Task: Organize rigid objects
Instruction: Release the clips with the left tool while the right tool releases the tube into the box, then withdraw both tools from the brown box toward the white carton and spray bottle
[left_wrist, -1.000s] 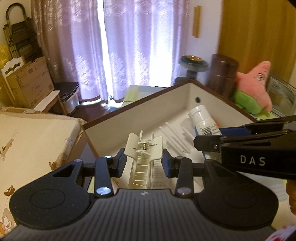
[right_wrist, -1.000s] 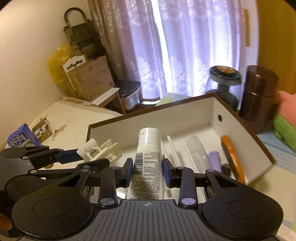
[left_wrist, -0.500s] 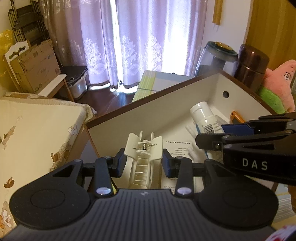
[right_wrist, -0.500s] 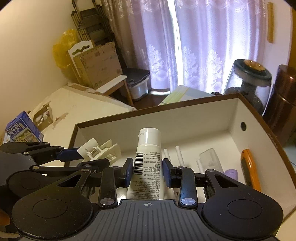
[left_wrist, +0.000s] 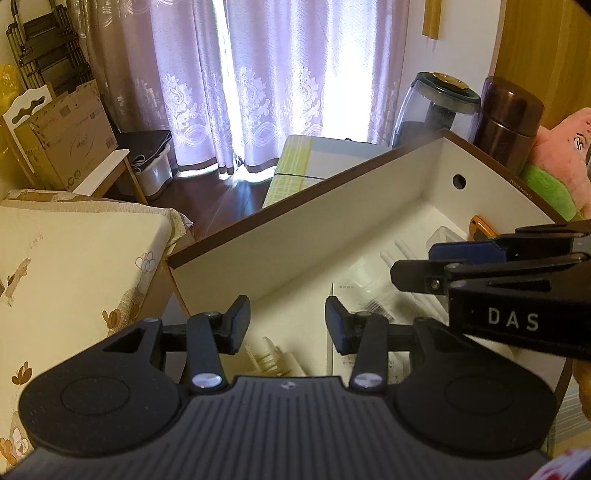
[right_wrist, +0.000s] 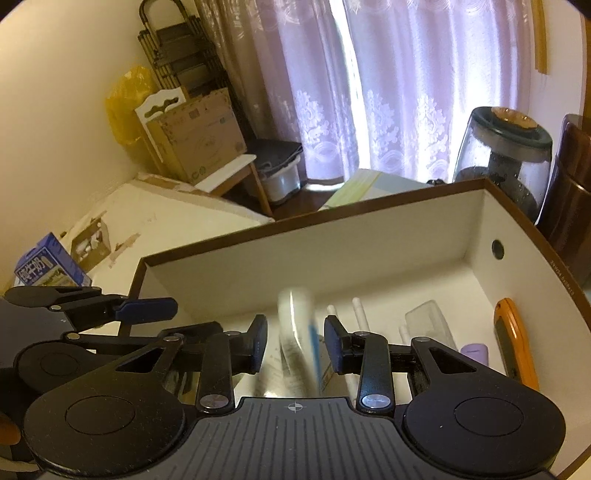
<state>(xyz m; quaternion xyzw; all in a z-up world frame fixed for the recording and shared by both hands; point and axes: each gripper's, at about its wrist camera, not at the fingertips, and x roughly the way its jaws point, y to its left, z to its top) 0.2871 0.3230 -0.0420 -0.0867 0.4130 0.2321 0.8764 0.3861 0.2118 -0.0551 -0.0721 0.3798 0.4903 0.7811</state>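
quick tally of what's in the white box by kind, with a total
white tube: 1
cream hair clip: 1
thin white sticks: 3
clear case: 1
purple piece: 1
orange tool: 1
printed sheet: 1
total: 9

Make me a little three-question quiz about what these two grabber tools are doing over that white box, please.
1. True or false: the left gripper grips the cream hair clip.
2. The white tube under the right gripper looks: A sharp and clamped, B motion-blurred and free, C absent.
3. Fill in: an ____ cutter lies along the right wall of the white box.

Key: 1 false, its fingers are spread and the clip lies in the box below. 2 B. 3 orange.
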